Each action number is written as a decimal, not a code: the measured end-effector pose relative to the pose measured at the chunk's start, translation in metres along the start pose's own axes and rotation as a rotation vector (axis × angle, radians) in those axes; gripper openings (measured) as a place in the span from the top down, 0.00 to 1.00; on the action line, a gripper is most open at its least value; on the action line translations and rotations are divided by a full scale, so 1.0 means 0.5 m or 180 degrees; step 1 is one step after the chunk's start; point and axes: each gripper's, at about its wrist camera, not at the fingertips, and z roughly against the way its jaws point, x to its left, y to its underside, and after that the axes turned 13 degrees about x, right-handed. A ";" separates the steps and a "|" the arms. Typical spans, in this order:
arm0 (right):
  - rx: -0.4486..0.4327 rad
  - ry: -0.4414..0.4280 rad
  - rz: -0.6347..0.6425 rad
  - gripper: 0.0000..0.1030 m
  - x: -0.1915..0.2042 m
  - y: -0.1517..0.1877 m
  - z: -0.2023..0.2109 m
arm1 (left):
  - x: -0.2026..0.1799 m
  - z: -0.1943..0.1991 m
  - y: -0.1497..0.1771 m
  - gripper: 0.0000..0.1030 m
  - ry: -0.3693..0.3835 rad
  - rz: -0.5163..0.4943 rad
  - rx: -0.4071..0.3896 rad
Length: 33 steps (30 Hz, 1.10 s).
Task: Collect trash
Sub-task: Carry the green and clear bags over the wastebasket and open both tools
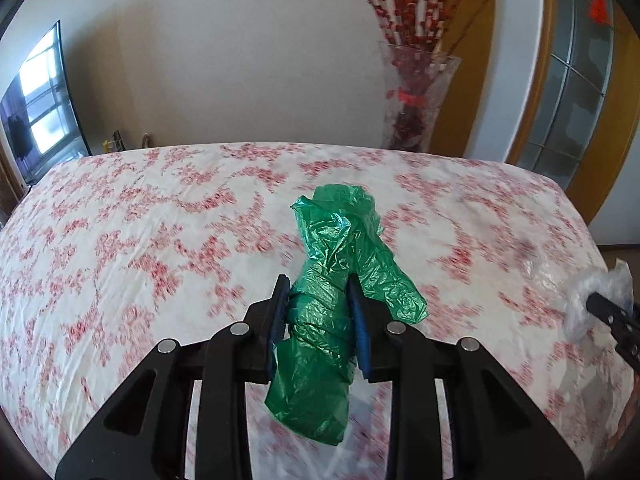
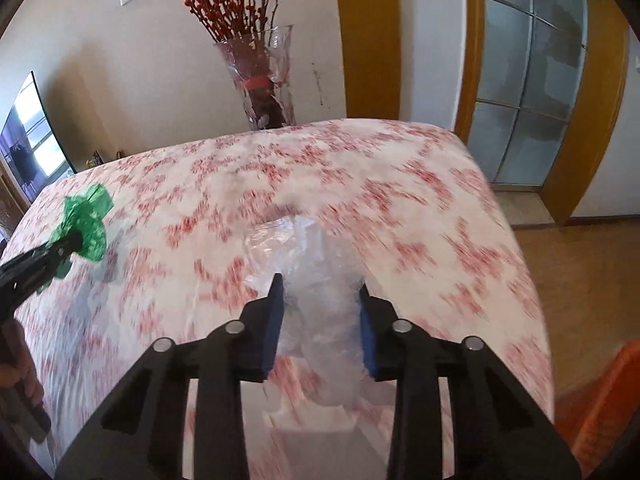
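Observation:
A crumpled green plastic bag point(image 1: 340, 240) is clamped between the blue pads of my left gripper point(image 1: 318, 282), which is shut on it above the floral tablecloth point(image 1: 160, 220). The bag sticks out past the fingertips and hangs below them. In the right wrist view a crumpled clear plastic bag point(image 2: 296, 240) fills the gap of my right gripper point(image 2: 320, 284), whose pads press on it over the cloth. From there the left gripper point(image 2: 74, 240) shows at the far left with the green bag point(image 2: 88, 212). In the left wrist view the right gripper point(image 1: 592, 300) pokes in at the right edge, with clear plastic point(image 1: 576, 316) bunched at its tip.
A tall glass vase point(image 2: 264, 80) of red berry branches stands behind the table's far edge. A television point(image 1: 40, 104) sits at the far left, and a glazed wooden door point(image 2: 520, 92) at the right. Something orange point(image 2: 600, 400) lies low on the right, off the table. A hand point(image 2: 20, 368) holds the left gripper.

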 end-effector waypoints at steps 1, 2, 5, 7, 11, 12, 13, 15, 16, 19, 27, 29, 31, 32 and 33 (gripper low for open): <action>0.0000 0.0011 -0.0012 0.71 -0.008 0.016 0.013 | -0.006 0.006 0.005 0.72 0.0020 -0.0011 -0.0002; -0.0002 0.0026 -0.0029 0.71 -0.018 0.036 0.027 | -0.017 0.016 0.014 0.72 0.0043 -0.0035 -0.0010; -0.0014 0.0036 -0.0113 0.72 -0.047 0.097 0.068 | -0.049 0.041 0.038 0.72 0.0115 -0.0100 -0.0012; -0.0019 0.0035 -0.0165 0.72 -0.066 0.135 0.094 | -0.069 0.055 0.054 0.72 0.0149 -0.0147 -0.0013; -0.0063 0.0063 -0.0253 0.72 -0.104 0.215 0.154 | -0.116 0.086 0.092 0.72 0.0232 -0.0262 -0.0008; -0.0079 0.0072 -0.0278 0.72 -0.112 0.230 0.167 | -0.126 0.092 0.098 0.72 0.0253 -0.0285 -0.0008; -0.0097 0.0076 -0.0307 0.72 -0.120 0.245 0.181 | -0.136 0.098 0.104 0.72 0.0274 -0.0307 -0.0005; -0.0157 0.0083 -0.0396 0.72 -0.142 0.282 0.217 | -0.158 0.113 0.122 0.72 0.0334 -0.0360 -0.0004; -0.0176 0.0089 -0.0421 0.72 -0.149 0.292 0.226 | -0.168 0.120 0.131 0.72 0.0360 -0.0386 -0.0005; -0.0263 0.0139 -0.0509 0.72 -0.173 0.335 0.270 | -0.204 0.144 0.160 0.72 0.0454 -0.0488 -0.0009; -0.0442 0.0423 -0.0727 0.72 -0.244 0.437 0.351 | -0.309 0.188 0.228 0.72 0.0716 -0.0776 0.0014; -0.0458 0.0483 -0.0804 0.72 -0.263 0.454 0.362 | -0.340 0.198 0.243 0.72 0.0781 -0.0859 0.0022; -0.0469 0.0515 -0.0871 0.72 -0.280 0.468 0.371 | -0.369 0.206 0.255 0.72 0.0843 -0.0936 0.0031; -0.0476 0.0536 -0.0911 0.72 -0.291 0.477 0.376 | -0.387 0.211 0.262 0.72 0.0877 -0.0984 0.0035; -0.0480 0.0557 -0.0949 0.72 -0.301 0.485 0.381 | -0.403 0.216 0.268 0.72 0.0906 -0.1026 0.0039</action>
